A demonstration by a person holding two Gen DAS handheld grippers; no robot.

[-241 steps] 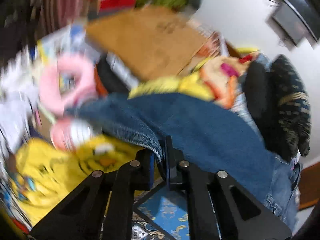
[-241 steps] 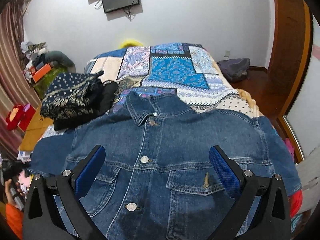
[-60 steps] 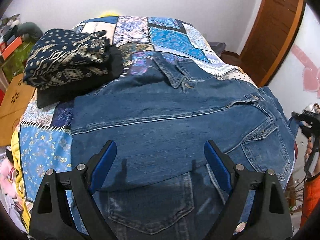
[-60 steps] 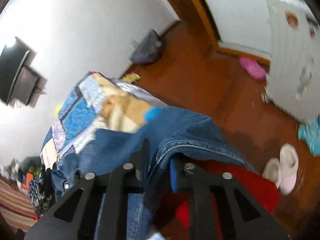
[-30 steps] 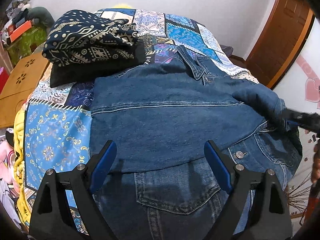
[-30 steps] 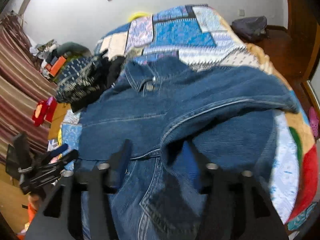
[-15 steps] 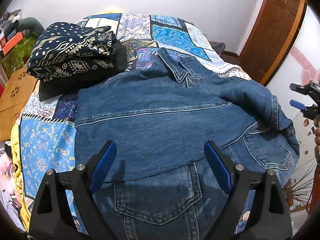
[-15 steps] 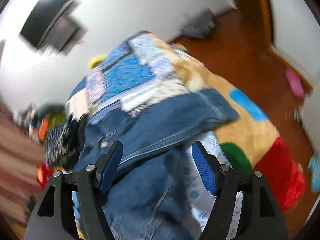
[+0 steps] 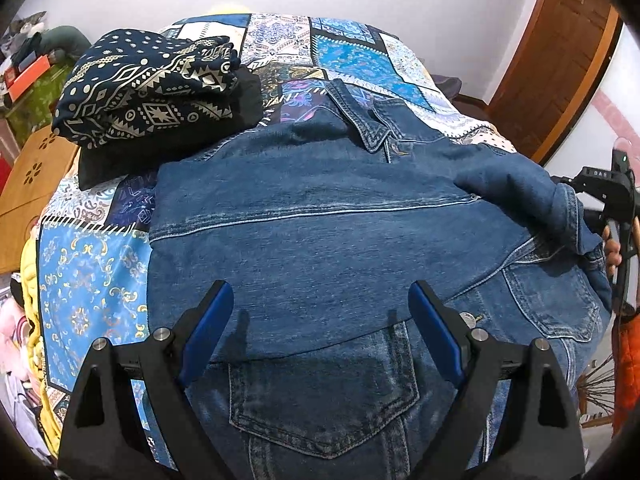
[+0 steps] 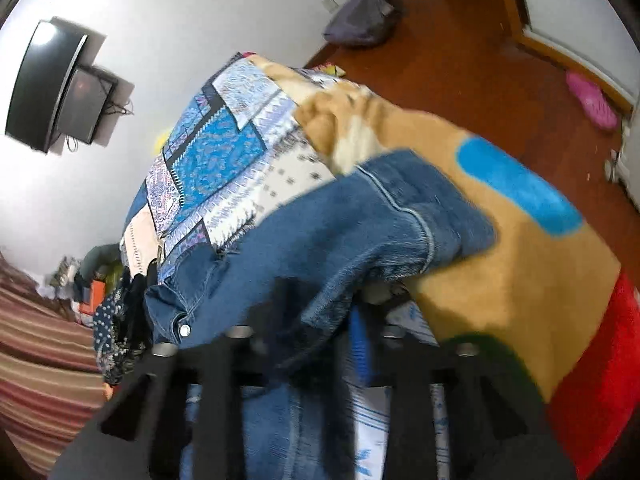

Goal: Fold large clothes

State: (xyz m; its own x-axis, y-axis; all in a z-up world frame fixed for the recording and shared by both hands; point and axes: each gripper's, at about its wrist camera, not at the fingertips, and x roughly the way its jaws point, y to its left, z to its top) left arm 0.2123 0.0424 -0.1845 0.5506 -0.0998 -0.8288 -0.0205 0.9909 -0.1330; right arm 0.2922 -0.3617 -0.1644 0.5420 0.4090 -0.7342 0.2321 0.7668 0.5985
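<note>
From the left wrist, the denim jacket (image 9: 328, 232) lies front up across the patchwork bedspread (image 9: 92, 280), collar toward the far wall, with one side already folded over the middle, so the body presents as a broad flat panel that suits a further fold. The left gripper (image 9: 320, 320) hangs over the near hem with its jaws spread wide and nothing between them, apparently waiting while the other side is handled. A folded pile of dark patterned clothes (image 9: 152, 84) sits beside the jacket's far shoulder. At the right edge the sleeve (image 9: 528, 196) is doubled back, and the right gripper (image 9: 608, 192) shows just beyond it. From the right wrist, blurred, the right gripper (image 10: 316, 316) has just been closing, and its jaws now pinch denim at the jacket's edge, probably to carry that side across. Half a second earlier those jaws stood apart over the cloth; the left view has hardly changed since then, the sleeve lying much as it did.
</note>
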